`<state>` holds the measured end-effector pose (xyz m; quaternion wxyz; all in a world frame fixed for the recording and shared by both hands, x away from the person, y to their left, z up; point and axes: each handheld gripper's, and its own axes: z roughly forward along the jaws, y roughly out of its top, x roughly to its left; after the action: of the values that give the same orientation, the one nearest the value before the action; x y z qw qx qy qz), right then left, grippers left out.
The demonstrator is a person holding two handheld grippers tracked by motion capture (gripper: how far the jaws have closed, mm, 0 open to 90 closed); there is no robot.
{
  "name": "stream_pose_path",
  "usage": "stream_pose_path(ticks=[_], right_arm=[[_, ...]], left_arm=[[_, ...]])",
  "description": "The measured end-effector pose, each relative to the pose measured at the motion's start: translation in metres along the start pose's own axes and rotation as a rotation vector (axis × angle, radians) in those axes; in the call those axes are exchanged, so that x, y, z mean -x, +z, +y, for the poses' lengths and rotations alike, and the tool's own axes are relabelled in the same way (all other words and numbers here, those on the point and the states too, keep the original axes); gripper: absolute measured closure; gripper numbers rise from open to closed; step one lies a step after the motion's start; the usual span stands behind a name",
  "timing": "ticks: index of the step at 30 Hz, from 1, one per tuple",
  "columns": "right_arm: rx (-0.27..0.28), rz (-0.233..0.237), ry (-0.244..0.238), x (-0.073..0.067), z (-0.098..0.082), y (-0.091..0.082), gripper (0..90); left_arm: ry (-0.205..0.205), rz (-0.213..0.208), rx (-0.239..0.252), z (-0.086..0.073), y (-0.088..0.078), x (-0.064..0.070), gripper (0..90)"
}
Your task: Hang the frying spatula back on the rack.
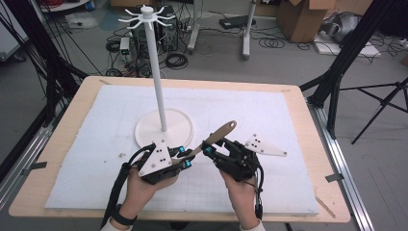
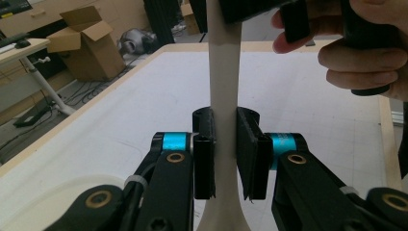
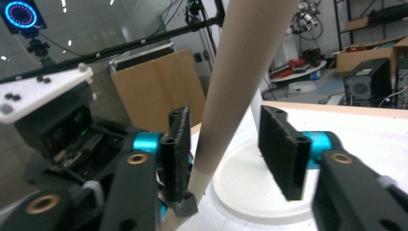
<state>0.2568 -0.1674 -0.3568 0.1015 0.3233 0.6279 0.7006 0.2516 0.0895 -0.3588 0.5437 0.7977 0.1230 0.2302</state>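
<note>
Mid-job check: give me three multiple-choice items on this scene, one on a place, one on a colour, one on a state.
1. Where is the white stand?
A at the white mat's far right corner
B on the mat, just beyond the left tongs
C at the mat's near left corner
2. What colour is the utensil handle?
A blue
B red
C beige
3. How are the left tongs?
A shut on the handle
B wide open
C lying on the mat

1 B, its round base sits right behind them. 2 C, it shows beige. 3 A, both pads press the handle in the left gripper view.
</note>
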Motion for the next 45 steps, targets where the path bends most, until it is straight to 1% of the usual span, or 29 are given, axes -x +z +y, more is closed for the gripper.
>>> stream_pose_path(ticks=[2,4,5,7,9,10,11,12,13,14,15,17,18,20,22,24,26,27,28,30,33,35,36,37,38,39,40,42,45], right_arm=[[0.003,-0.001,0.001,-0.001,0.001,0.0,67.9],[0.003,0.009,0.017,-0.001,0.001,0.001,70.9],[-0.005,0.033,0.034,0.0,0.002,0.001,73.4],[-0.011,0.044,0.041,0.0,0.002,0.001,73.9],[-0.018,0.05,0.037,-0.001,0.003,0.002,74.3],[-0.022,0.064,0.032,0.0,0.005,0.003,74.6],[-0.022,0.064,0.032,0.0,0.005,0.003,74.6],[-0.029,0.08,0.025,0.0,0.006,0.003,74.7],[-0.037,0.108,0.012,0.0,0.01,0.003,74.8],[-0.037,0.108,0.012,0.0,0.01,0.003,74.8],[-0.042,0.115,0.001,0.001,0.011,0.003,74.9],[-0.048,0.127,-0.025,0.0,0.016,0.002,75.0],[-0.052,0.137,-0.04,0.0,0.018,0.001,75.1],[-0.056,0.162,-0.062,0.0,0.022,0.0,75.2],[-0.071,0.192,-0.074,-0.001,0.026,0.0,75.3],[-0.083,0.229,-0.094,-0.002,0.03,0.001,75.4],[-0.098,0.271,-0.122,-0.005,0.033,0.003,75.3],[-0.106,0.306,-0.141,-0.008,0.036,0.004,75.3],[-0.106,0.306,-0.141,-0.008,0.036,0.004,75.3],[-0.11,0.35,-0.154,-0.011,0.039,0.007,75.3],[-0.124,0.422,-0.159,-0.014,0.043,0.012,75.3],[-0.14,0.45,-0.17,-0.018,0.044,0.015,75.3],[-0.144,0.463,-0.182,-0.019,0.044,0.016,75.3],[-0.157,0.481,-0.197,-0.023,0.044,0.019,75.3],[-0.163,0.492,-0.202,-0.024,0.044,0.02,75.3],[-0.166,0.503,-0.204,-0.025,0.044,0.021,75.3],[-0.166,0.503,-0.204,-0.025,0.044,0.021,75.3],[-0.173,0.524,-0.212,-0.027,0.044,0.023,75.3],[-0.177,0.53,-0.218,-0.029,0.044,0.024,75.3]], left_arm=[[0.004,0.001,-0.006,0.0,0.001,0.001,77.8],[0.01,0.005,-0.005,0.0,0.002,0.001,77.7],[0.011,0.007,-0.009,-0.001,0.002,0.001,77.6],[0.015,0.012,-0.015,-0.001,0.004,0.002,77.5],[0.002,-0.001,-0.013,-0.001,0.004,0.0,77.0],[0.001,-0.013,-0.009,-0.001,0.004,0.0,76.2],[-0.001,-0.03,-0.006,-0.001,0.003,-0.001,76.2],[-0.003,-0.036,-0.002,-0.001,0.003,-0.001,75.6],[-0.004,-0.043,0.004,0.0,0.001,-0.001,71.6],[-0.006,-0.046,0.004,0.0,0.0,-0.002,71.6],[-0.01,-0.05,0.013,0.001,-0.002,-0.003,69.1],[-0.016,-0.061,0.026,0.002,-0.007,-0.006,68.1],[-0.026,-0.071,0.03,0.003,-0.01,-0.008,64.8],[-0.046,-0.102,0.053,0.005,-0.016,-0.012,60.2],[-0.07,-0.147,0.084,0.006,-0.022,-0.017,55.1],[-0.093,-0.211,0.095,0.007,-0.026,-0.022,49.5],[-0.12,-0.29,0.11,0.007,-0.029,-0.027,44.0],[-0.122,-0.314,0.122,0.007,-0.03,-0.029,41.1],[-0.13,-0.336,0.139,0.006,-0.031,-0.031,41.1],[-0.167,-0.409,0.167,0.006,-0.031,-0.035,37.9],[-0.179,-0.481,0.2,0.006,-0.03,-0.038,34.7],[-0.165,-0.511,0.21,0.007,-0.028,-0.038,34.2],[-0.171,-0.528,0.217,0.007,-0.027,-0.038,34.2],[-0.162,-0.547,0.212,0.008,-0.025,-0.037,35.1],[-0.162,-0.547,0.212,0.008,-0.025,-0.037,35.9],[-0.15,-0.546,0.205,0.009,-0.022,-0.036,37.1],[-0.15,-0.546,0.205,0.009,-0.022,-0.036,38.1],[-0.153,-0.549,0.203,0.009,-0.019,-0.035,39.7],[-0.136,-0.552,0.216,0.008,-0.017,-0.033,48.6]])
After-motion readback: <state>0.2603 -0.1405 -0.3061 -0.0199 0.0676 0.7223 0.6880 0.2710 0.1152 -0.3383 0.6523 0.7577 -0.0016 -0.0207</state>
